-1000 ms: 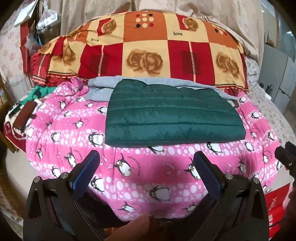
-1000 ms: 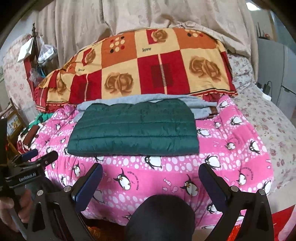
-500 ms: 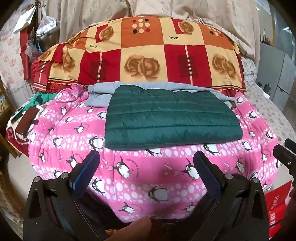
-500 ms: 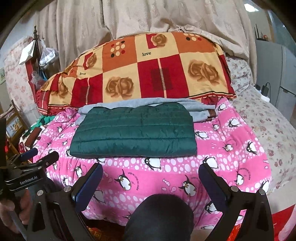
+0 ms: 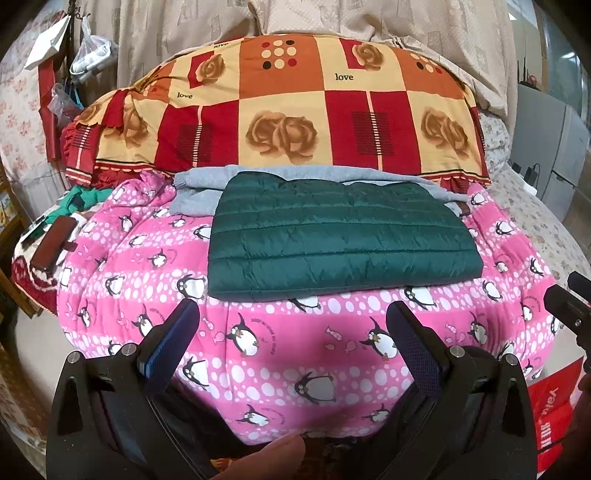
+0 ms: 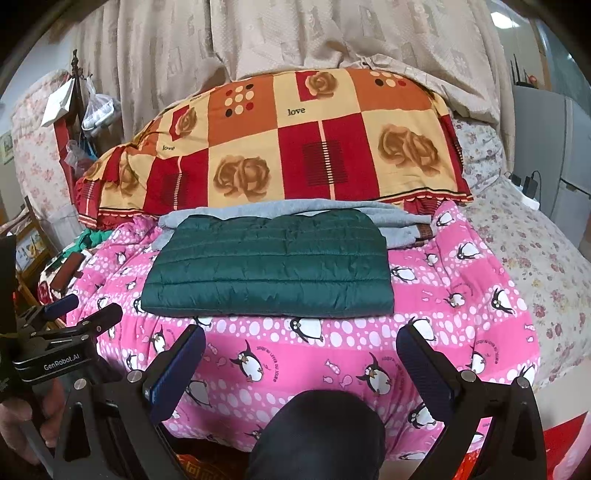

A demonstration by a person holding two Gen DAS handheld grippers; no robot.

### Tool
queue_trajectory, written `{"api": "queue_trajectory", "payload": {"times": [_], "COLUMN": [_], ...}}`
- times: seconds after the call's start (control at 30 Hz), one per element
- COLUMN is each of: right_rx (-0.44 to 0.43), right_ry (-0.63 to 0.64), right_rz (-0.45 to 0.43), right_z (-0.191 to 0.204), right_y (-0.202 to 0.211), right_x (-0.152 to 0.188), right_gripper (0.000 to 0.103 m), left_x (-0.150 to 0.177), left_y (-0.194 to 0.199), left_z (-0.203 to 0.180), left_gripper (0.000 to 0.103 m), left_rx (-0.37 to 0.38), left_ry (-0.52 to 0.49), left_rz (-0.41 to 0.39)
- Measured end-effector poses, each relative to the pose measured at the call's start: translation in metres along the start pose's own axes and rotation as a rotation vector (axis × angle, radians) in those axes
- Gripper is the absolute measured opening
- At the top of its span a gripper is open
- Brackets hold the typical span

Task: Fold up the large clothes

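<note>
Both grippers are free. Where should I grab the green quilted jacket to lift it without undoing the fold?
Grip the green quilted jacket at its two near corners, coming in low from the front edge. It lies flat, folded into a rectangle on the penguin blanket, partly over the grey garment. Both the left gripper and the right gripper are open.

Both views were evenly and softly lit, with a bright ceiling light (image 6: 502, 16) at the upper right. Shadows were faint. Fisheye curvature bent the edges, corners fell black, and the centre stayed sharp.
</note>
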State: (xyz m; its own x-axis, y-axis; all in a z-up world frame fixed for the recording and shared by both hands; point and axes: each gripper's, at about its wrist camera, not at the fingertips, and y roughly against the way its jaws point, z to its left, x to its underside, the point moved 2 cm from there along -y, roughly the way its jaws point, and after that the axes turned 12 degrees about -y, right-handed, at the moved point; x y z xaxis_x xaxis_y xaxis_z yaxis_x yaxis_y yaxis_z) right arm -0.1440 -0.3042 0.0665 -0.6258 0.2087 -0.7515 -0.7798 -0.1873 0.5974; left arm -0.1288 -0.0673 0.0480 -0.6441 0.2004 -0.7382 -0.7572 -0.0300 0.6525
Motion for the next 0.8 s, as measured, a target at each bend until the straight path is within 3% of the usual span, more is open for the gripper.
{"api": "queue_trajectory", "payload": {"times": [0.8], "right_rx": [0.047], "right_ry": [0.045], "right_rz": [-0.015], "right_z": [0.0074], "right_y": [-0.0047], "right_x": [0.0043], "right_gripper": [0.102], "left_x": [-0.0001], "left_y": [-0.0038], "left_z": [-0.0039], "left_gripper": [0.101], "left_rx": [0.006], "left_ry": [-0.002], "left_rz": [0.004]}}
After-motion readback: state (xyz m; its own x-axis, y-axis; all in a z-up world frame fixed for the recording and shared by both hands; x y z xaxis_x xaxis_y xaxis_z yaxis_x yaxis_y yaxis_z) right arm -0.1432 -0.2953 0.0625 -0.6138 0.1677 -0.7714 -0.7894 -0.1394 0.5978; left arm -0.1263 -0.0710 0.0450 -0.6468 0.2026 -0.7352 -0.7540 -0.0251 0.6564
